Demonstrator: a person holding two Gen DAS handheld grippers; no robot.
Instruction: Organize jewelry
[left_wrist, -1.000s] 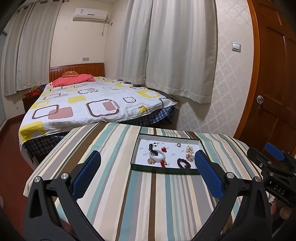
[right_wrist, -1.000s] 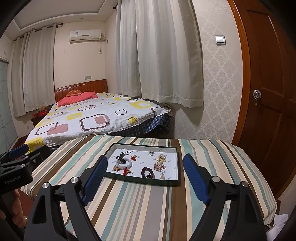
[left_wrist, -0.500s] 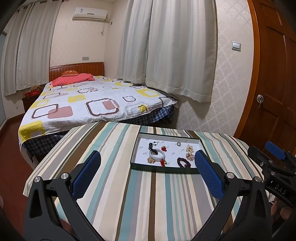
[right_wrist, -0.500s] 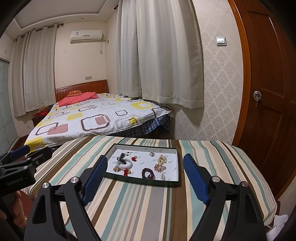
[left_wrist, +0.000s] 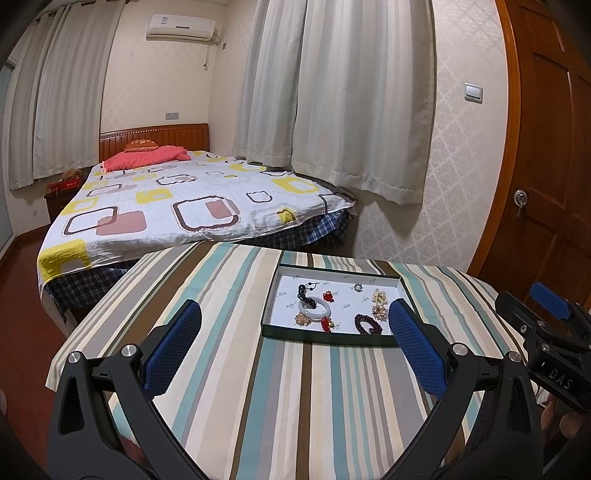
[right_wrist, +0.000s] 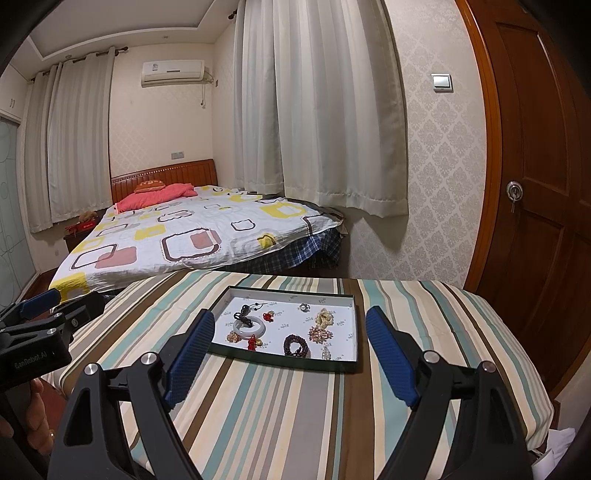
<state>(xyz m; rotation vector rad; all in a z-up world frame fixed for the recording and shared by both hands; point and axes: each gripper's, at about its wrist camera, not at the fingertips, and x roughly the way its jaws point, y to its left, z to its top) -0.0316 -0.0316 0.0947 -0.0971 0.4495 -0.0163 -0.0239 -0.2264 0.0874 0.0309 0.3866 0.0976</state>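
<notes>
A shallow dark green tray (left_wrist: 325, 338) (right_wrist: 284, 363) with a white floor sits on the striped table. In it lie a white bangle (left_wrist: 314, 307) (right_wrist: 249, 326), a dark bead bracelet (left_wrist: 367, 325) (right_wrist: 295, 345), red charms (right_wrist: 268, 316), a black cord pendant (right_wrist: 245, 311), a small ring (right_wrist: 303, 307) and pale bead clusters (right_wrist: 324, 318). My left gripper (left_wrist: 293, 339) is open and empty, held above the table short of the tray. My right gripper (right_wrist: 291, 354) is open and empty, in front of the tray's near rim.
The table wears a striped cloth (left_wrist: 258, 387) (right_wrist: 277, 424). A bed (left_wrist: 177, 210) stands beyond its far edge. Curtains, a wall and a wooden door (right_wrist: 535, 221) are to the right. Each gripper shows at the edge of the other's view (left_wrist: 550, 354) (right_wrist: 37, 332).
Both grippers have drifted very slightly; the tray and jewelry have not moved. Both stay open.
</notes>
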